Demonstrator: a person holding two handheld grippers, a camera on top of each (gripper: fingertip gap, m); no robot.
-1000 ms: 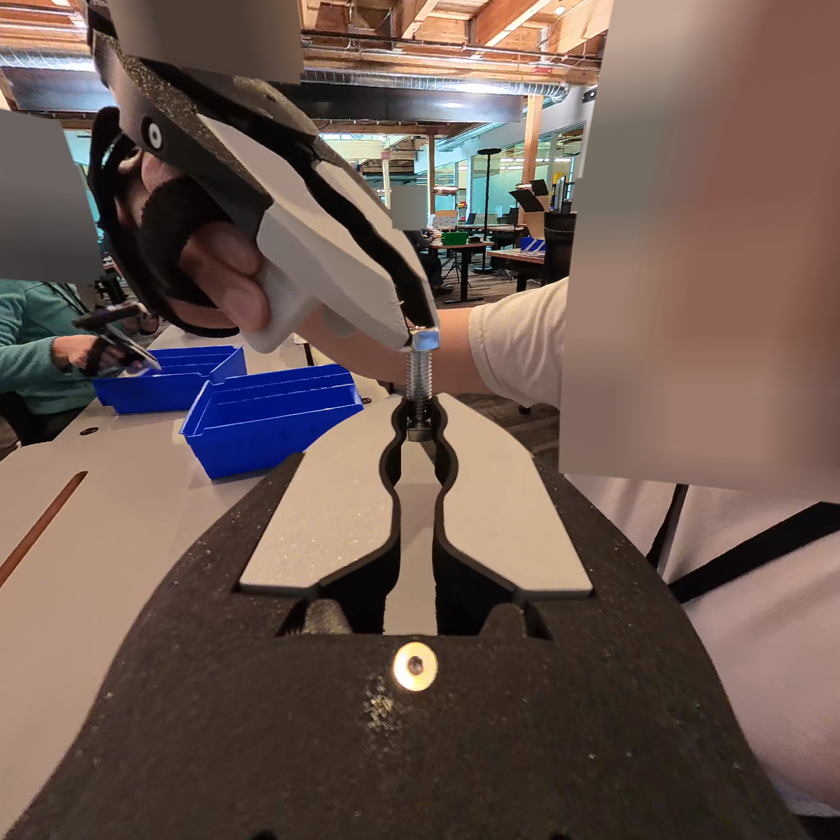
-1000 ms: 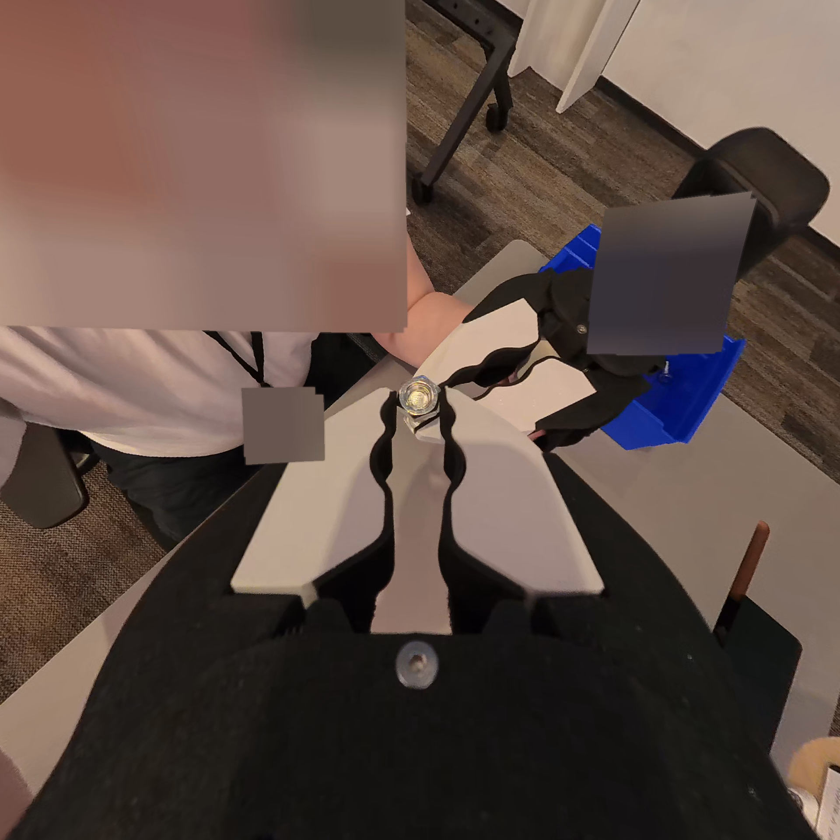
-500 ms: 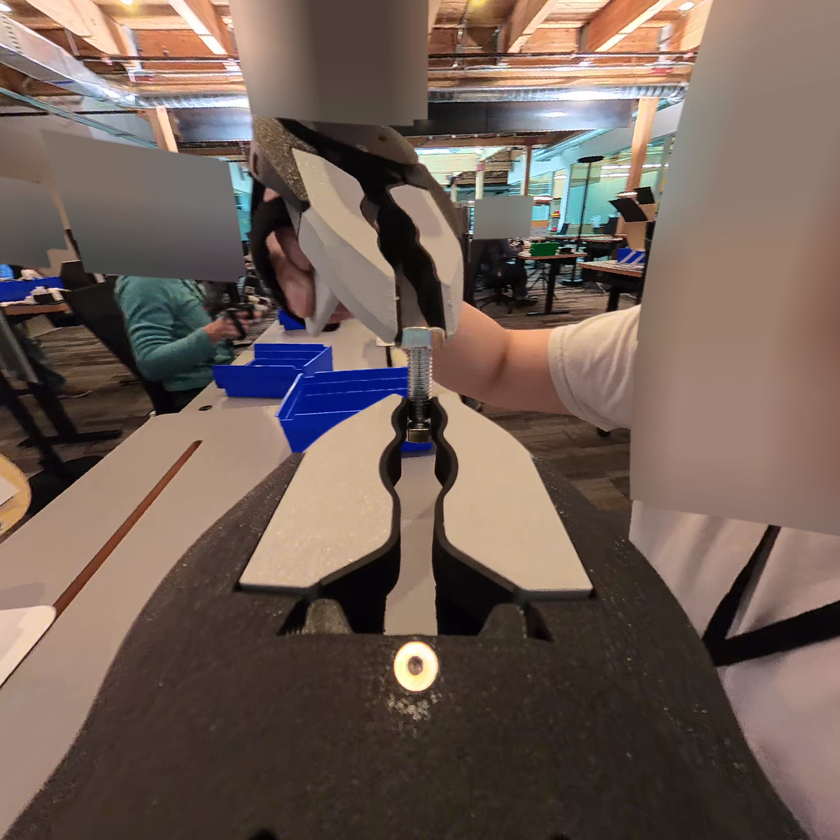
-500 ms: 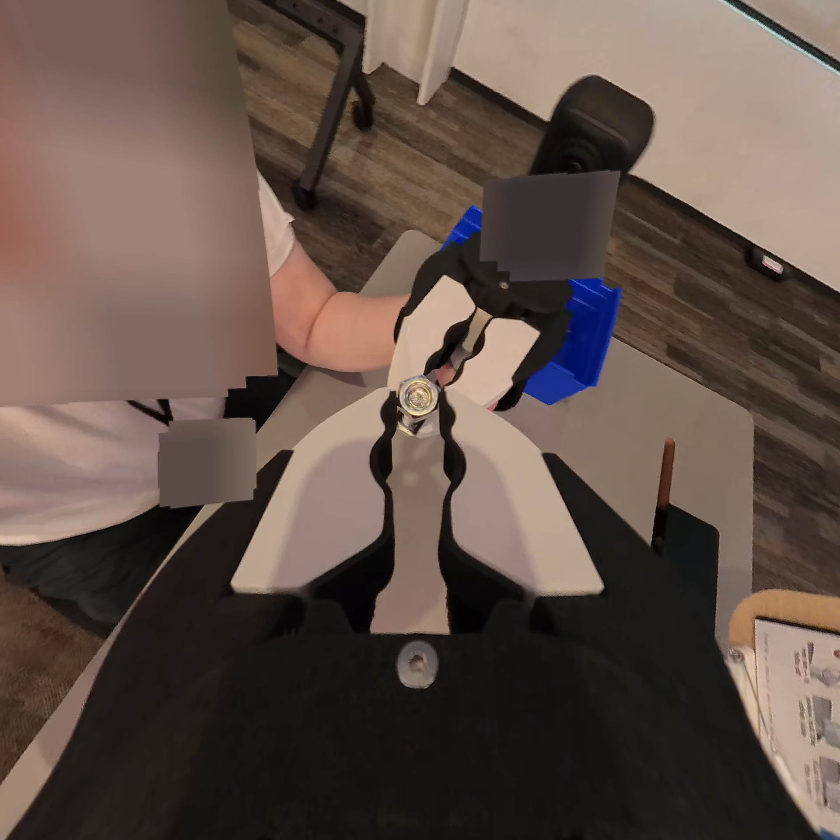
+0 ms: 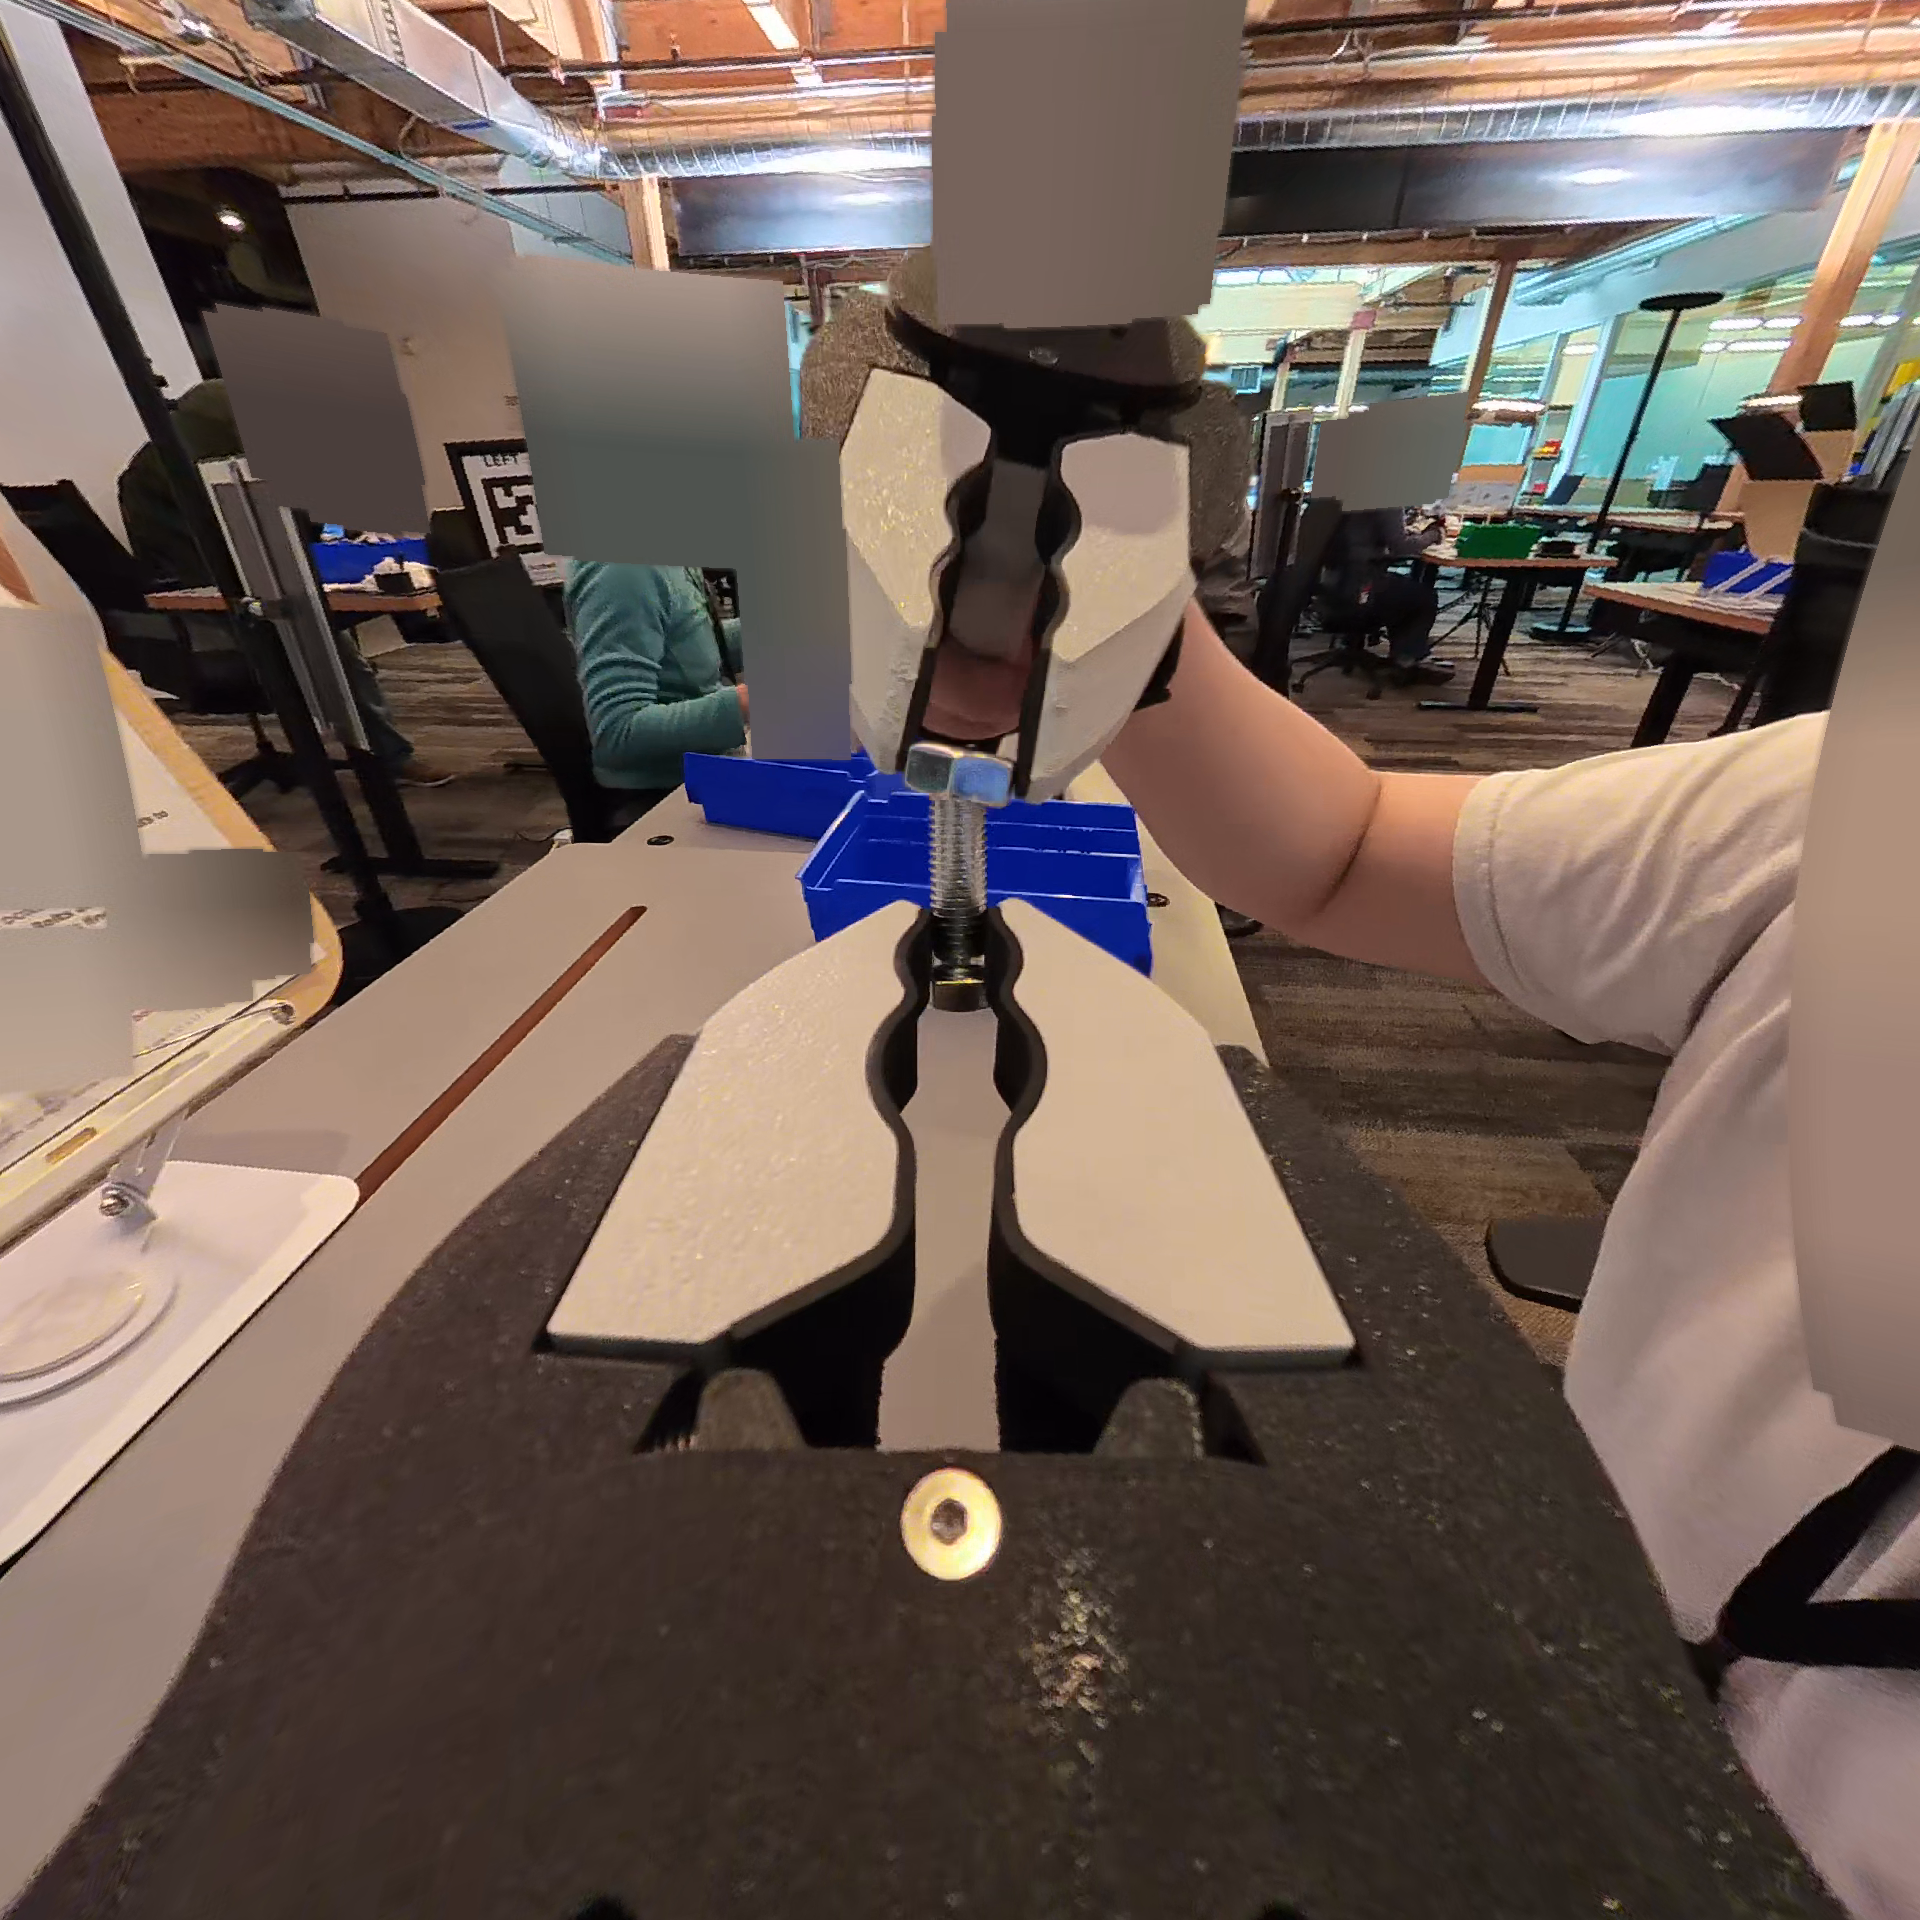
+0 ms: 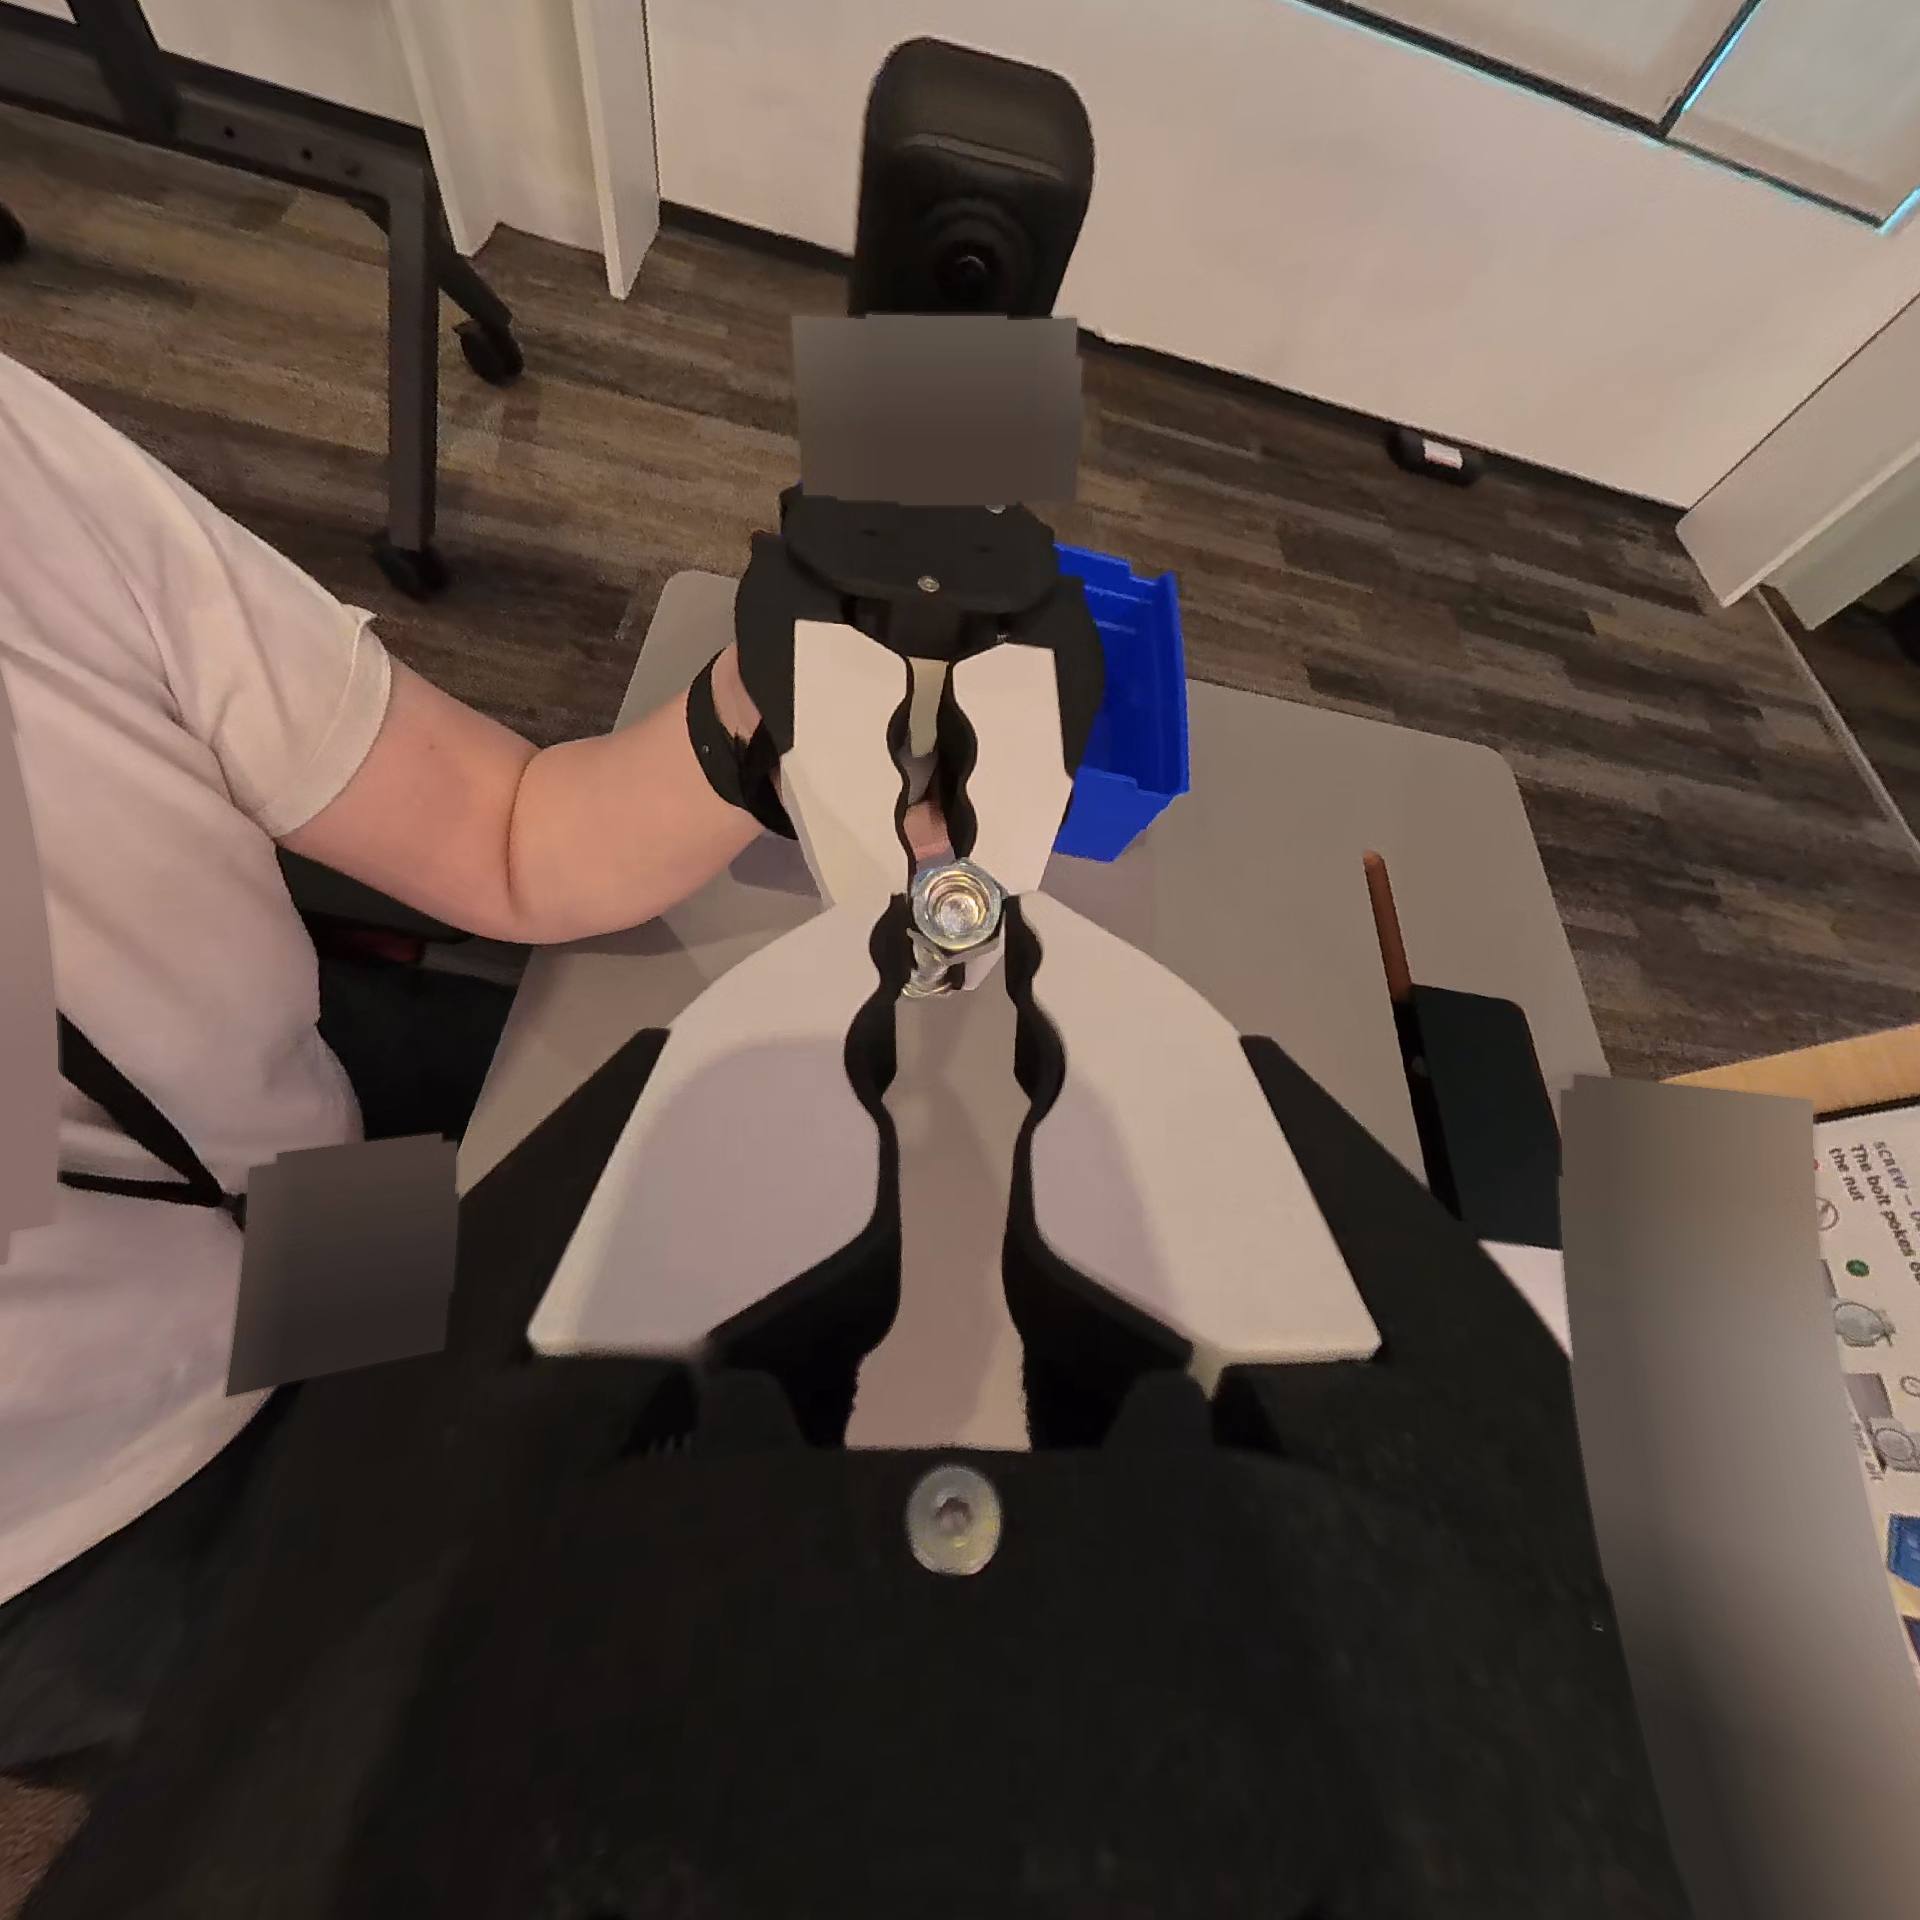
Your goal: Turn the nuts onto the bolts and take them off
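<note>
At frame centre your left gripper (image 5: 958, 966) clamps the bolt (image 5: 957, 868) by its head, your right gripper (image 6: 954, 925) pinches the nut (image 6: 954, 914); both are stiff, slippery steel, so squeeze the flats, not threads.

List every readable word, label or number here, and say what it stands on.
Printed instruction sheet, right edge of the right wrist view: bears writing, which I won't quote.
Black-and-white marker sign, background: short caption, not quoted.
Sheet on a stand, far left: too small to read.
Nut, bolt: no legible marks.
</note>
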